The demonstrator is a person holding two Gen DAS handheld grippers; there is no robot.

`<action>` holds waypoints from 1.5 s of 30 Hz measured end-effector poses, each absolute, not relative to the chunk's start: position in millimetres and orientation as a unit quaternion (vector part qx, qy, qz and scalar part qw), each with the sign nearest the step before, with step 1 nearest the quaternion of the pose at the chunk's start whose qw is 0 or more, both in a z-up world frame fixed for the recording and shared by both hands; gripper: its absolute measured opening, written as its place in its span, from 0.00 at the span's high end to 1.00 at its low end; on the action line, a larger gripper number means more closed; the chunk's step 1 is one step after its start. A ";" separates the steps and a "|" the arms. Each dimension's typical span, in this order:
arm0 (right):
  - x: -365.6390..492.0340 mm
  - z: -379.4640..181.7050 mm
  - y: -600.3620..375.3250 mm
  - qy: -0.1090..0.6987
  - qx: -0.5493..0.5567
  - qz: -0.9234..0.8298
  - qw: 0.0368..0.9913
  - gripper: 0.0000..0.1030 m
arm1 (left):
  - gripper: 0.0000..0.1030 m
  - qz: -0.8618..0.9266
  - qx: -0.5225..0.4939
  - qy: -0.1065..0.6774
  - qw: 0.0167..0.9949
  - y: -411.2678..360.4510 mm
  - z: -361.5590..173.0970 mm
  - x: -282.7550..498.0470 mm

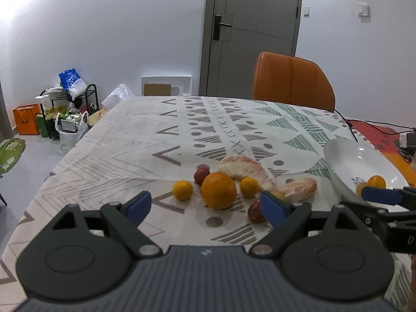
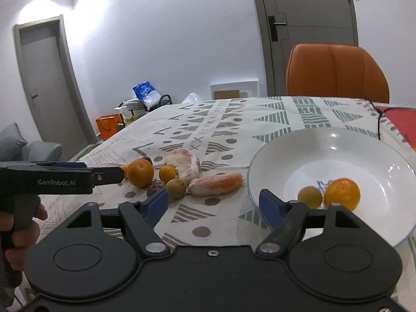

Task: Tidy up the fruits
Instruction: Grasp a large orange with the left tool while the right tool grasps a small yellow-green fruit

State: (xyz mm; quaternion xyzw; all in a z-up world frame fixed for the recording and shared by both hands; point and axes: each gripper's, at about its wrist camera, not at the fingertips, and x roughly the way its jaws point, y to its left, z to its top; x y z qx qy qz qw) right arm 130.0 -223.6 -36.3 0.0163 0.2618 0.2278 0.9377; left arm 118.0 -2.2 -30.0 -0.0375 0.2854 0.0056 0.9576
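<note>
A cluster of fruit lies on the patterned tablecloth: a large orange [image 1: 219, 190] [image 2: 140, 173], small kumquats [image 1: 182, 189] [image 1: 249, 187], a dark plum [image 1: 201, 175], a red fruit [image 1: 255, 212], and two peeled pomelo pieces [image 1: 245, 170] [image 1: 299, 188] [image 2: 215, 184]. A white bowl [image 2: 364, 156] [image 1: 345, 161] at the right holds an orange [image 2: 342, 193] and a yellowish fruit [image 2: 310, 197]. My left gripper [image 1: 206, 205] is open and empty, just short of the large orange. My right gripper [image 2: 213, 202] is open and empty, at the bowl's left rim.
An orange chair [image 1: 293, 80] stands at the table's far side. A black cable [image 1: 348, 124] and a red cloth [image 1: 377, 135] lie at the far right. The left gripper's side shows in the right wrist view [image 2: 62, 178]. Bags and a rack [image 1: 67, 109] stand on the floor to the left.
</note>
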 end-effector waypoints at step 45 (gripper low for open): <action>173.9 -48.6 -157.0 0.315 -0.007 0.267 0.911 0.80 | 0.64 -0.088 -0.081 0.304 0.945 19.5 -56.3 163.0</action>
